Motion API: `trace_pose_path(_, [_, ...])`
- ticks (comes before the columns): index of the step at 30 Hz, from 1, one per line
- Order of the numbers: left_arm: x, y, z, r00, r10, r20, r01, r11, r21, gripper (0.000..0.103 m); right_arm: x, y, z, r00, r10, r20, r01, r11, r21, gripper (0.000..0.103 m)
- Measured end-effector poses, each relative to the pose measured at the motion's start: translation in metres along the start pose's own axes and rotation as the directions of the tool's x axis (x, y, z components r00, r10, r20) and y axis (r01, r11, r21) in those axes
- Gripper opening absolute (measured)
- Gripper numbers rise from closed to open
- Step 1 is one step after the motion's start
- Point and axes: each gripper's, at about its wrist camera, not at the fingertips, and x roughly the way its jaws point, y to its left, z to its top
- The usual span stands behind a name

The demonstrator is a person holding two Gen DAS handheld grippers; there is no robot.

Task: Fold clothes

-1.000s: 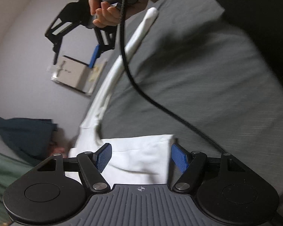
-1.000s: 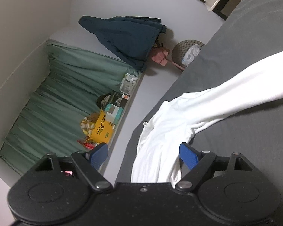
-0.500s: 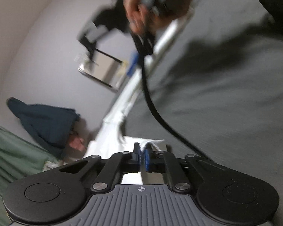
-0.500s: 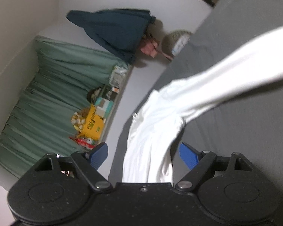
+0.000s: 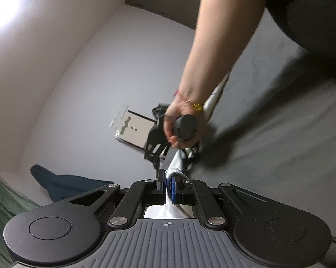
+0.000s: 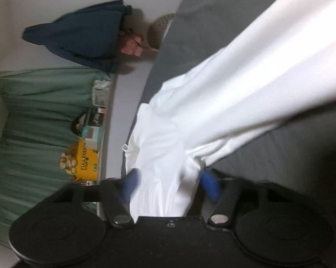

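A yellow cardboard box (image 6: pixel 87 159) at lower left reads "FULL ENERG". The left gripper (image 5: pixel 167 186) pinches a hem of the white cotton garment (image 6: pixel 223 102), which crosses the grey bed sheet (image 6: pixel 286 163) centre-frame. The right gripper's (image 6: pixel 171 184) jaws are closing around white cloth, pads blurred. Bare sheet lies right.

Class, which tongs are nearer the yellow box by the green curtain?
Right. The right tongs hover beside the yellow box; the left tongs, gripping the white shirt, sit farther away.
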Motion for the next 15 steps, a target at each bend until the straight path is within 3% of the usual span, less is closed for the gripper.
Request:
trace_pose_path(4, [-0.005, -0.002, -0.002, 0.999, -0.024, 0.024, 0.023, 0.999, 0.024, 0.004, 0.013, 0.007, 0.004, 0.997, -0.076, 0.027, 0.076, 0.997, 0.0, 0.039])
trace_pose_path(6, [-0.005, -0.004, -0.003, 0.998, -0.043, 0.045, 0.041, 0.998, 0.05, 0.004, 0.013, 0.01, 0.005, 0.99, -0.116, 0.074, 0.12, 0.992, -0.047, 0.016])
trace_pose_path(10, [-0.003, -0.013, -0.007, 0.991, -0.094, 0.095, 0.083, 0.991, 0.108, 0.004, -0.005, 0.017, 0.01, 0.974, -0.139, 0.178, 0.163, 0.978, -0.127, 0.007])
trace_pose_path(15, [0.017, -0.034, -0.009, 0.968, -0.212, 0.136, 0.192, 0.97, 0.146, 0.004, -0.008, 0.026, 0.021, 0.959, -0.207, 0.192, 0.245, 0.947, -0.207, 0.006])
